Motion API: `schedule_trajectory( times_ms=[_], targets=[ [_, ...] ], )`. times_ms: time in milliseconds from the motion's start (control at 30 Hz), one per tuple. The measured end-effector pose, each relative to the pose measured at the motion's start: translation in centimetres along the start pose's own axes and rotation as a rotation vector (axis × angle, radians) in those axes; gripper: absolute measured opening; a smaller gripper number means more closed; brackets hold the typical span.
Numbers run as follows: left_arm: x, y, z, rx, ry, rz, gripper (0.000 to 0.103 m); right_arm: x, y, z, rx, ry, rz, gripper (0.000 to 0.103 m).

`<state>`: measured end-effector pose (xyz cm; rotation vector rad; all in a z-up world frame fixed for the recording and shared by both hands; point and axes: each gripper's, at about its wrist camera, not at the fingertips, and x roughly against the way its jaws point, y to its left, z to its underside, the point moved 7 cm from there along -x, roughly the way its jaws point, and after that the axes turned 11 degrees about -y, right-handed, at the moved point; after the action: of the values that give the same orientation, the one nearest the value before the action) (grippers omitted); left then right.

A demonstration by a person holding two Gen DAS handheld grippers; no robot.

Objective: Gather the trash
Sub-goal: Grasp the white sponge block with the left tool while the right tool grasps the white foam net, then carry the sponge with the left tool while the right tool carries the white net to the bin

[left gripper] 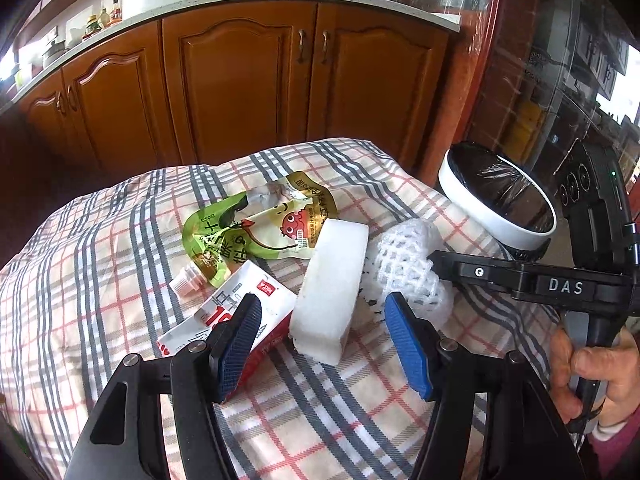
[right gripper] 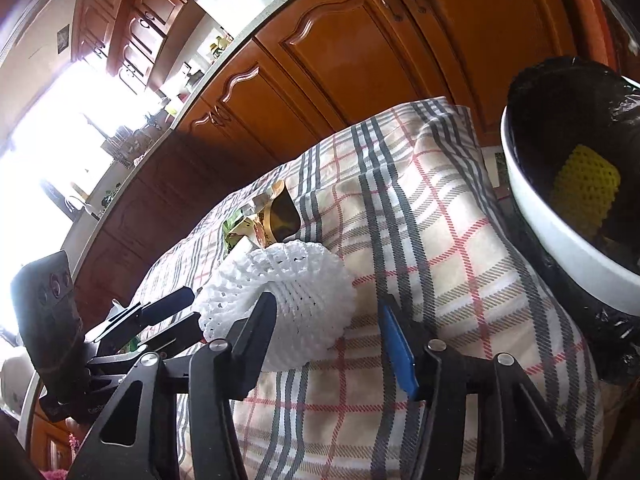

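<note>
My left gripper (left gripper: 322, 332) hangs w/ jaws apart over the near end of the white foam block (left gripper: 332, 292), pads not pressing it. Landmark = that block: red-white carton (left gripper: 240, 312) just left of it under my left pad, green pouch (left gripper: 256, 224) behind it, white foam net (left gripper: 404, 268) touching its right side. My right gripper (right gripper: 328, 340) jaws part-open astride the net's edge, no squeeze visible. Bin (left gripper: 492, 216) w/ black liner further right of the block, yellow net (right gripper: 584, 188) inside

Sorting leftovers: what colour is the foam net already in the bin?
Yellow foam net, best seen in the right wrist view.
</note>
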<state>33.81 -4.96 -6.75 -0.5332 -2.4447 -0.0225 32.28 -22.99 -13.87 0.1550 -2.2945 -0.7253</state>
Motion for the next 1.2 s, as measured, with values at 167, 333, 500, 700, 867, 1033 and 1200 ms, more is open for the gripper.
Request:
schedule_trajectory(
  times_ms=[167,333,500,700,867,1033,1200],
  targets=[
    [-0.9,-0.3,0.2,0.005,0.029,0.002,0.030,0.9,0.1,-0.3,0.009,-0.020,0.004,0.010],
    [0.2,-0.5,-0.2,0.038,-0.010,0.019,0.027,3.9,0.2,-1.3,0.033,-0.088,0.017,0.008],
    [2.3,-1.1,-1.0,0.096,-0.052,0.043,0.027,7.0,-0.1,-2.2,0.048,-0.144,0.014,0.008],
    [3.6,-2.9,-1.5,0.120,-0.091,0.070,0.027,10.1,-1.5,-3.3,0.059,-0.199,0.060,0.008],
    [3.8,-4.5,-1.8,0.109,-0.105,0.075,0.027,12.3,-3.1,-4.1,0.075,-0.239,0.118,0.008],
    [3.5,-6.2,-2.5,0.088,-0.104,0.107,0.027,14.0,-4.8,-4.6,0.078,-0.262,0.162,0.008],
    [2.6,-7.7,-3.4,0.061,-0.096,0.134,0.027,15.6,-6.9,-5.3,0.062,-0.289,0.199,0.009]
  ],
)
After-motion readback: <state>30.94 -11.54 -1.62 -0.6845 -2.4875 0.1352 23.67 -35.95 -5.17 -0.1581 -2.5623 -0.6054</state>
